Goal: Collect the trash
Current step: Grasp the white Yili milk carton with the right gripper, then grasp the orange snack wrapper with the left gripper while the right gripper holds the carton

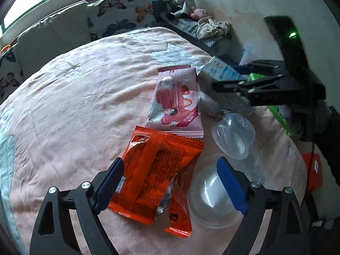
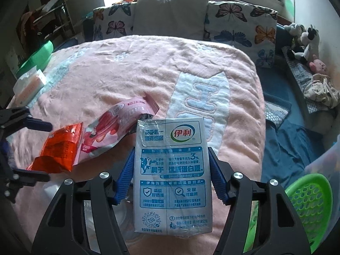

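Observation:
On the pink blanket (image 1: 63, 110) lie an orange snack wrapper (image 1: 157, 176), a pink snack wrapper (image 1: 176, 104) and two clear plastic cups (image 1: 233, 136), (image 1: 212, 193). My left gripper (image 1: 170, 182) is open just above the orange wrapper, its blue pads on either side of it. My right gripper (image 2: 171, 174) is shut on a grey-white milk carton (image 2: 172, 174) and holds it above the blanket; it also shows in the left wrist view (image 1: 235, 87) with the carton (image 1: 221, 72). The wrappers show at the left of the right wrist view (image 2: 61, 148), (image 2: 114, 127).
A green perforated basket (image 2: 308, 199) sits at the right, off the bed's edge. Butterfly pillows (image 2: 233, 25) line the head of the bed. Plush toys (image 1: 180, 0) sit on a side bench. A tissue pack (image 2: 29, 82) lies at the left edge.

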Tool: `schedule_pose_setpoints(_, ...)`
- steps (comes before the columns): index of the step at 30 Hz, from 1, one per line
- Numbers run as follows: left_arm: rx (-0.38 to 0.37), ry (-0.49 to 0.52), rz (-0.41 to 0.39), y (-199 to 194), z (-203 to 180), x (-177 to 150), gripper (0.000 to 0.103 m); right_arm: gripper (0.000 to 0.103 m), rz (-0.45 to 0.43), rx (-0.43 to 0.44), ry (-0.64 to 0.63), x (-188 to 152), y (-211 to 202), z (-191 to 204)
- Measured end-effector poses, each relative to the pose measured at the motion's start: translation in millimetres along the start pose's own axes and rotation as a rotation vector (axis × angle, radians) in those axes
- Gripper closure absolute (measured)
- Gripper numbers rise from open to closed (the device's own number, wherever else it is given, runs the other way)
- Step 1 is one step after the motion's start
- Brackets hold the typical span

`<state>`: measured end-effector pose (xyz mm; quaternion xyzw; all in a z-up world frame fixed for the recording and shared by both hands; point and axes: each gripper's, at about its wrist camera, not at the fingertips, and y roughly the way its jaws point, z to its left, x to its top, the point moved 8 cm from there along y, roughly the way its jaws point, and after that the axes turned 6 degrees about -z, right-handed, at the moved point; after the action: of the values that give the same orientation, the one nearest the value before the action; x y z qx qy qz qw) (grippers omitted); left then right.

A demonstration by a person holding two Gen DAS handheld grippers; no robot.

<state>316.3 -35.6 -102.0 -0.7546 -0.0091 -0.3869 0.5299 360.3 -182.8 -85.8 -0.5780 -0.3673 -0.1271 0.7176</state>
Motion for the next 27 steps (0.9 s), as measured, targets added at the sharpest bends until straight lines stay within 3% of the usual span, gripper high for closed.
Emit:
schedule_pose_setpoints(13, -0.018, 0.044, 0.039, 23.4, 9.0, -0.2, 0.017, 0.038, -0.103, 0.007, 0.045, 2.8, -56.0, -8.1)
schedule_pose_setpoints(27, -0.012, 0.058, 0.023, 26.9, 9.3, -1.4, 0.019, 0.038, -0.125, -0.018, 0.067, -10.8, -79.4, -12.6)
